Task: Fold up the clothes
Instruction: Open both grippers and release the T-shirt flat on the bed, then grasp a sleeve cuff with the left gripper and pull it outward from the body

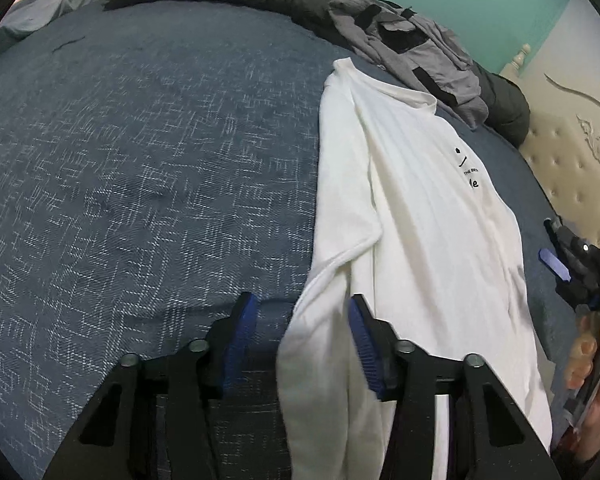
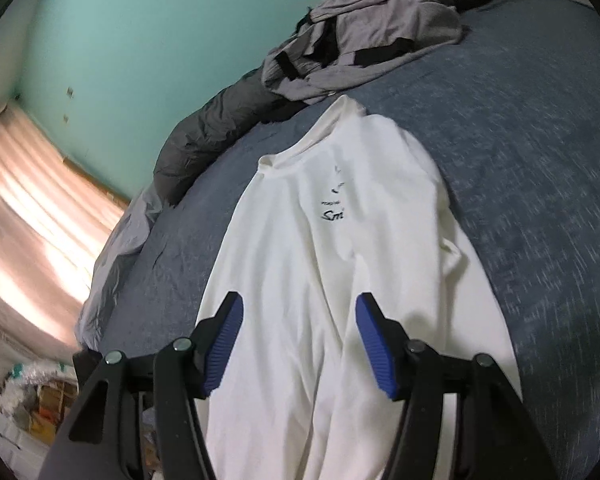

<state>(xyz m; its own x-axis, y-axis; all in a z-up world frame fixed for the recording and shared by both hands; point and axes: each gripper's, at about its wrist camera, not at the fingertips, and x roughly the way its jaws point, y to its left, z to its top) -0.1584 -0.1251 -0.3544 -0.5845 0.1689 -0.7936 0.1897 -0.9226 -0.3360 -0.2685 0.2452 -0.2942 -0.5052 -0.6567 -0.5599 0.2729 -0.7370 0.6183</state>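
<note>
Blue bed (image 1: 140, 160), teal wall (image 2: 140, 40), white shirt (image 1: 420, 208) laid out long with one side already folded in.

Left gripper (image 1: 300, 344) points steeply down at the shirt's near edge, jaws partway apart with a fold of cloth between them, not pinched as far as I can see. Right gripper (image 2: 300, 344) hovers lower-angled over the hem, jaws apart, nothing held. Grey clothes (image 2: 364, 28) sit piled beyond the collar.

Left gripper (image 1: 302, 320) and right gripper (image 2: 300, 316), both angled downward, jaws apart.
</note>
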